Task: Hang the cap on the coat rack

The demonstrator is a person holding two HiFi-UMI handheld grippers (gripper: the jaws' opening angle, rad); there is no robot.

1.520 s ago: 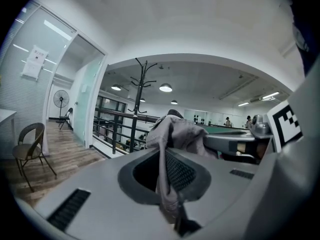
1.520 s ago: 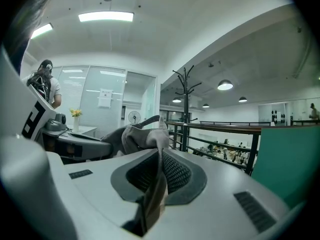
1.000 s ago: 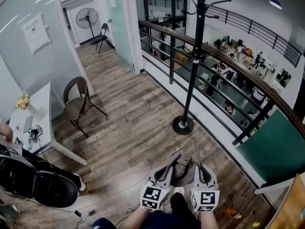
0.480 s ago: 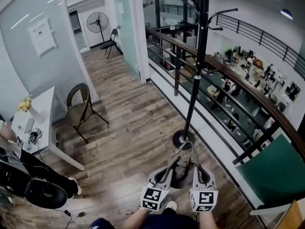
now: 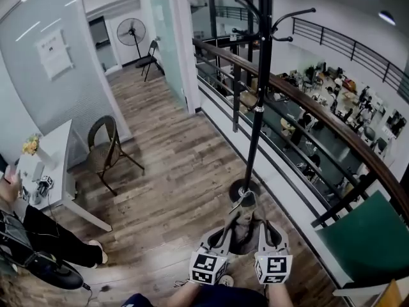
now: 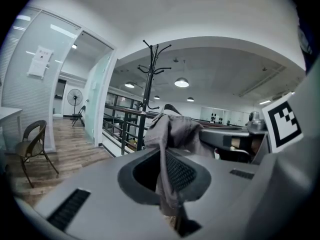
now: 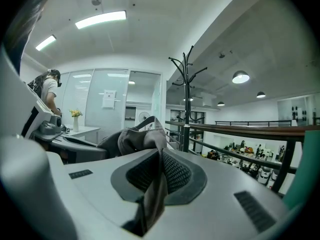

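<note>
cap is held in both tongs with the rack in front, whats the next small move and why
Probably raise both together, up and forward toward the coat rack. The left tongs and right tongs are each shut on the cap, which sits well below the hooks at the top of the pole, so it likely needs height before it can be hung.

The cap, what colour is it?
The cap is plain grey-brown, and it shows best in the left gripper view.

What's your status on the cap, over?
Left gripper, right gripper: fingers shut on grey fabric cap. Black metal coat rack ahead, hooks bare. Nothing in between.
</note>
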